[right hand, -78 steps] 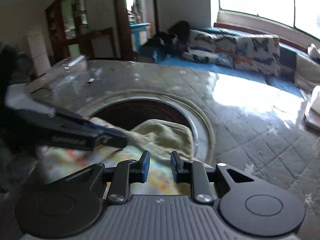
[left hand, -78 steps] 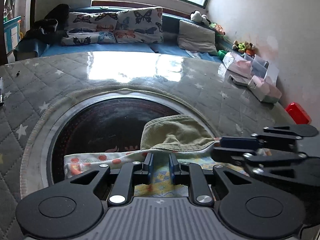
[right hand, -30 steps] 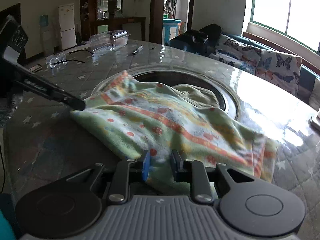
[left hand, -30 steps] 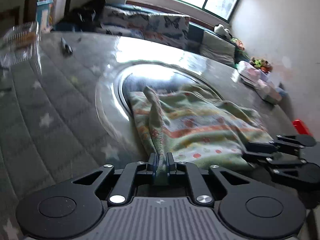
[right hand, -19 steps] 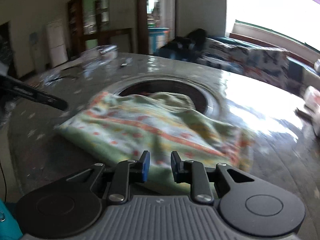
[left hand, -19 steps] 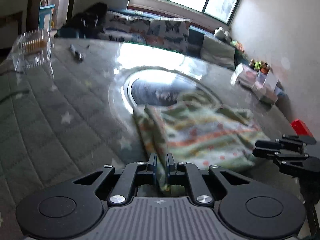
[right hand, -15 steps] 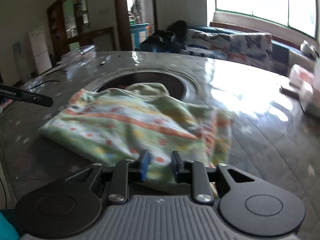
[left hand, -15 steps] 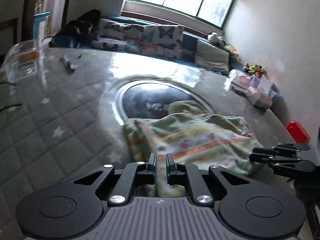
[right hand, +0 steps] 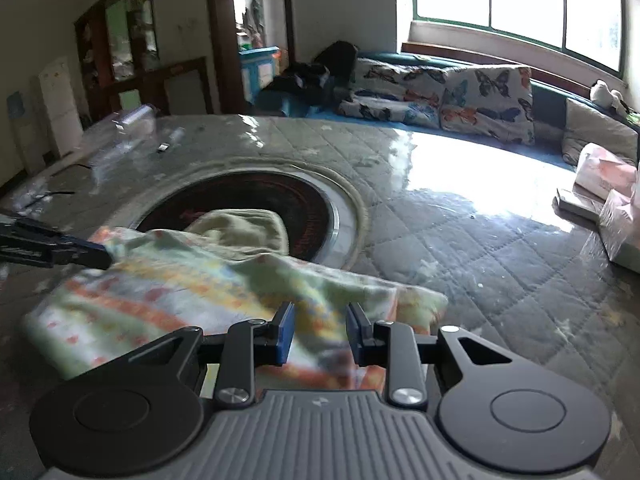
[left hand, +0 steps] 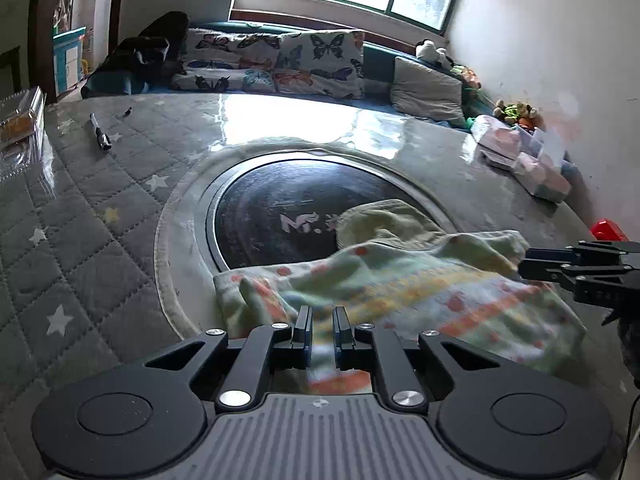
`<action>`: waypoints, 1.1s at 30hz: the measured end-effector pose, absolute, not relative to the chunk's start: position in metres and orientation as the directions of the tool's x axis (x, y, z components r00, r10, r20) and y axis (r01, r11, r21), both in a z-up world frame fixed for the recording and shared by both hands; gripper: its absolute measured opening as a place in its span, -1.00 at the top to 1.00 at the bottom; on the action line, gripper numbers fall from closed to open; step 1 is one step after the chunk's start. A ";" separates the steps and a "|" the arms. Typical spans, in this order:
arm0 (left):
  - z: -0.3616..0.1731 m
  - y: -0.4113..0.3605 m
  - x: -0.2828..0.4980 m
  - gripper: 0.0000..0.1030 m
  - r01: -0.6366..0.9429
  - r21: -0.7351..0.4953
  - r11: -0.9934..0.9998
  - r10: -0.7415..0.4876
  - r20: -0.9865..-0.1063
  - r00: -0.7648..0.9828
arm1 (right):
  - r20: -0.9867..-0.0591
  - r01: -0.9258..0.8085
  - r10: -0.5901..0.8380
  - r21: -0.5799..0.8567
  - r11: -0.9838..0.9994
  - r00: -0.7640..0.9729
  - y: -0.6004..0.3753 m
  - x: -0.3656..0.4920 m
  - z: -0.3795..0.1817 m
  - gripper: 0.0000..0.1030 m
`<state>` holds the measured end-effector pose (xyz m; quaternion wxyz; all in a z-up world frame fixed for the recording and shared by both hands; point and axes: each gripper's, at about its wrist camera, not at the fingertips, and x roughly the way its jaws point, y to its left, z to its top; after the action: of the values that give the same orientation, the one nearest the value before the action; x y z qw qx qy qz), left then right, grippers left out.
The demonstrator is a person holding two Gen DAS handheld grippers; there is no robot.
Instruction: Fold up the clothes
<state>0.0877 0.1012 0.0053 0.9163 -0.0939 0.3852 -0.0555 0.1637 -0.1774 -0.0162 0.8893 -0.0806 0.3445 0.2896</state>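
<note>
While the left gripper [left hand: 320,332] is tilted down over the near edge of the patterned garment [left hand: 400,288], its jaws are seen slightly apart with cloth lying between them; whether the pads press on it cannot be told. The right gripper [right hand: 320,334] has just been opening, and its jaws are held clearly apart over the garment's other near corner, with cloth below and nothing pinched. A fold appears just laid, and the garment is spread half across the dark round inset [left hand: 280,208] of the quilted table [left hand: 100,208]. Next, a fresh edge would probably need grasping with both grippers.
</note>
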 end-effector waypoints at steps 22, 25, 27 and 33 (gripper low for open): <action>0.005 0.072 0.138 0.78 0.061 -0.243 0.968 -0.216 -0.687 0.693 | -0.684 -0.593 0.469 0.066 0.803 0.559 -0.127 0.195 -0.030 0.56; 0.006 0.073 0.136 0.78 0.055 -0.244 0.968 -0.213 -0.687 0.695 | -0.675 -0.597 0.469 0.053 0.801 0.570 -0.127 0.190 -0.025 0.51; 0.009 0.073 0.133 0.77 0.055 -0.243 0.969 -0.211 -0.684 0.698 | -0.662 -0.605 0.478 0.046 0.795 0.577 -0.129 0.182 -0.018 0.49; 0.019 0.072 0.115 0.10 0.032 -0.215 0.976 -0.173 -0.676 0.716 | -0.640 -0.640 0.509 0.034 0.767 0.576 -0.131 0.153 -0.005 0.28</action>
<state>0.1147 0.0718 0.0191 0.9215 -0.0941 0.3726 -0.0557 0.1532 -0.1314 -0.0046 0.8819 -0.1011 0.3254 0.3257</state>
